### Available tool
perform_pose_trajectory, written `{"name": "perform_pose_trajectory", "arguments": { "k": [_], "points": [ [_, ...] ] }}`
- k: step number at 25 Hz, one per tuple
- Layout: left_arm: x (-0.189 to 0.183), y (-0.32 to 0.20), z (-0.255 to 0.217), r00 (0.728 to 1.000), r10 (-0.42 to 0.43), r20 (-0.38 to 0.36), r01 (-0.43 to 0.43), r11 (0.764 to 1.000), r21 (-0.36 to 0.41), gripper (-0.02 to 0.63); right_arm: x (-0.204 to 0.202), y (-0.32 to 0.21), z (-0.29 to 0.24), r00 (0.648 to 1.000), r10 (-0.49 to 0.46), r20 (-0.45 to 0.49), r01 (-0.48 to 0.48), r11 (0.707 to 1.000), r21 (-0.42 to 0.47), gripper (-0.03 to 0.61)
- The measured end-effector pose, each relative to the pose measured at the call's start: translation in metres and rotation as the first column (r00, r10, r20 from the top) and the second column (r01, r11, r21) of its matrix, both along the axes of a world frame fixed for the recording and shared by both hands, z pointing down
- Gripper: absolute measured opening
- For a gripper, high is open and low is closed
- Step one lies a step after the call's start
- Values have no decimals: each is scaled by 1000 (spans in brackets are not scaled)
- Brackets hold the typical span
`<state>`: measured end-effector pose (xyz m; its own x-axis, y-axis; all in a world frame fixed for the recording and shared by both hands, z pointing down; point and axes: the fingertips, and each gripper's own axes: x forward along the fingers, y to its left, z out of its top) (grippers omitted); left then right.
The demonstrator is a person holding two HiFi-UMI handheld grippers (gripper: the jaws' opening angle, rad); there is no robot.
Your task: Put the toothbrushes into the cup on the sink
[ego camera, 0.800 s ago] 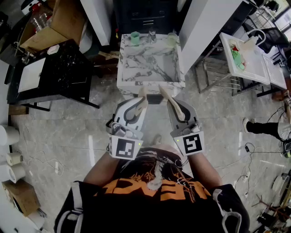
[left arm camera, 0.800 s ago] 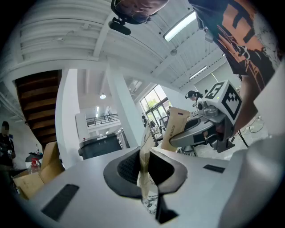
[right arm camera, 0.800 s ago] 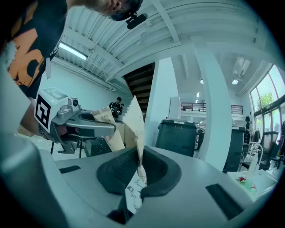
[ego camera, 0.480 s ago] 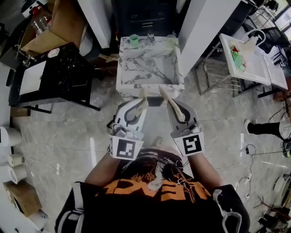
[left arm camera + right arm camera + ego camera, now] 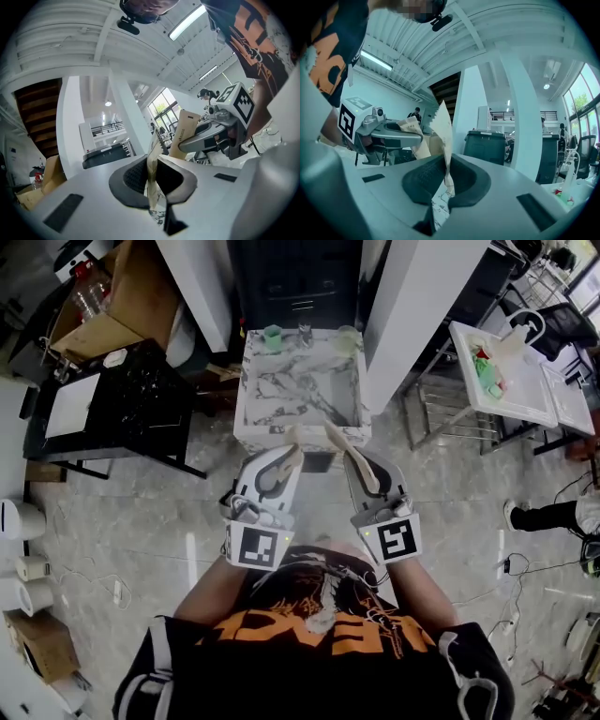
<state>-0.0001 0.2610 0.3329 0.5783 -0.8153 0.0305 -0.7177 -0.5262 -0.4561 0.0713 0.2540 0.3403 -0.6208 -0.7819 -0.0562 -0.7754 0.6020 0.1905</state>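
In the head view a white marble sink (image 5: 249, 390) stands ahead of me, with a green cup (image 5: 273, 337) on its back left rim and a clear cup (image 5: 347, 337) on its back right. My left gripper (image 5: 292, 450) is shut on a tan paper-wrapped toothbrush (image 5: 292, 435) that sticks up just before the sink's near edge. My right gripper (image 5: 351, 452) is shut on a second wrapped toothbrush (image 5: 335, 434). In the left gripper view the wrapper (image 5: 152, 157) is pinched edge-on in the left gripper (image 5: 153, 175). The right gripper (image 5: 445, 176) pinches its wrapper (image 5: 443, 125) the same way.
A faucet (image 5: 305, 334) sits between the cups. A black table (image 5: 122, 404) stands to the sink's left and a white table (image 5: 506, 381) with items to its right. White pillars (image 5: 412, 296) flank the sink. Paper rolls (image 5: 23, 568) lie at the far left.
The sink has drifted slightly left and down in the head view. Both grippers keep the same pose and the same hold on their wrapped toothbrushes.
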Motion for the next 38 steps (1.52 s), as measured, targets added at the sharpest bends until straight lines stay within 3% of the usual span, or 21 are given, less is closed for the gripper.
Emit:
{"name": "perform_pose_trajectory", "arguments": {
  "k": [8, 19, 26, 29, 38],
  "points": [
    [30, 2, -9, 999, -35, 22, 34, 999, 37, 40, 39, -3, 2, 1000, -17, 12, 17, 1000, 13, 37],
    [35, -44, 17, 999, -48, 20, 48, 999, -17, 40, 47, -49, 24, 1000, -27, 3, 27, 999, -27, 37],
    [24, -126, 25, 1000, -9, -4, 9, 999, -40, 40, 39, -129, 36, 999, 12, -37, -15, 997, -76, 37],
    [13, -173, 29, 1000, 15, -7, -16, 999, -45, 40, 25, -174, 31, 999, 29, -37, -31, 998, -58, 37],
    [-28, -290, 38, 993, 88, -78, -96, 991, -96, 40, -17, -290, 35, 993, 108, -35, -112, 987, -111, 37]
  ]
}}
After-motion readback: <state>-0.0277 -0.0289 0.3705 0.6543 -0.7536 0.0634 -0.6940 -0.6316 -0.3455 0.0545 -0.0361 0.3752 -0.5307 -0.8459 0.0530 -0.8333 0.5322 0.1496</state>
